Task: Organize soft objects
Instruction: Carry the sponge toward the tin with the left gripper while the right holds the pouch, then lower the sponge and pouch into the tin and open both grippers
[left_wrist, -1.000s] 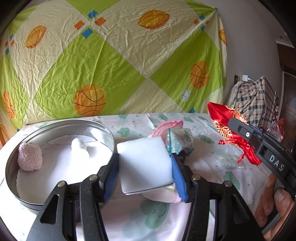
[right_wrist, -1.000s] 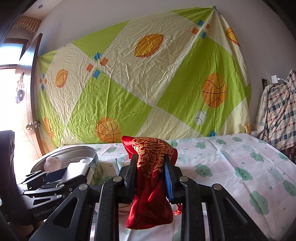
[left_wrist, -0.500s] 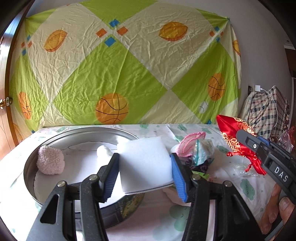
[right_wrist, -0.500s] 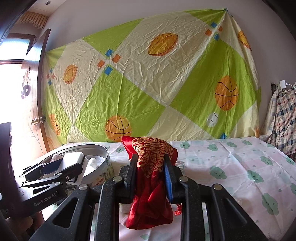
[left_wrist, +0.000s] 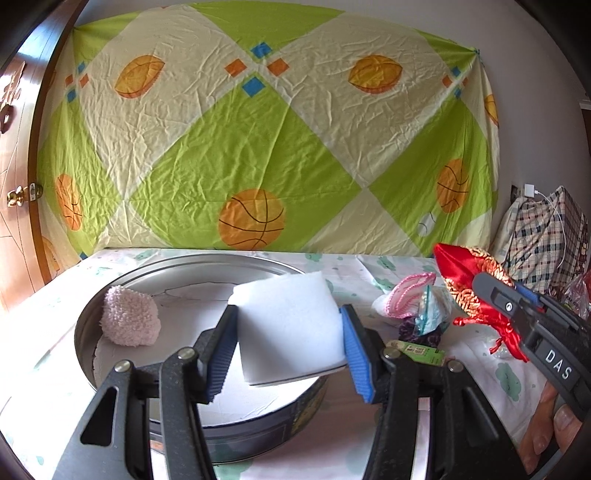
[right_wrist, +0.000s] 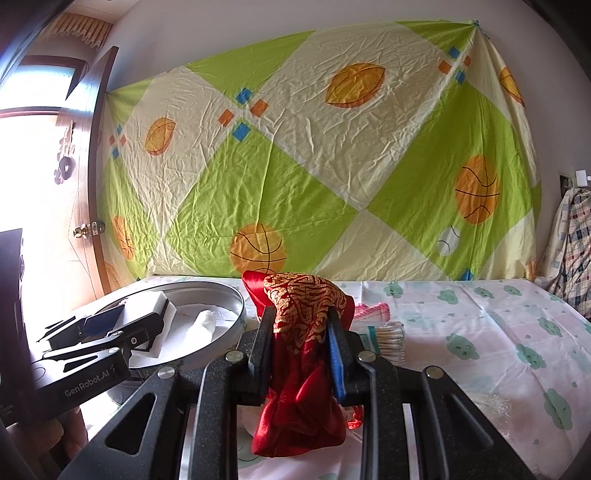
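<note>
Round metal tin (left_wrist: 110, 314), lower left of the left wrist view: it held a pink fuzzy ball (left_wrist: 130, 318) against its left wall on a white liner; in the right wrist view a small white roll (right_wrist: 202, 325) also lay inside. My left gripper (left_wrist: 288, 332) hung over the tin's near right part, fingers clamped on a white sponge block (left_wrist: 286, 328). My right gripper (right_wrist: 301, 332), lower centre of its own view, was closed on a red-and-gold brocade pouch (right_wrist: 303, 354) above the cloud-print tablecloth (right_wrist: 498, 332). A pink crocheted piece (left_wrist: 408, 299) lay just right of the tin.
</note>
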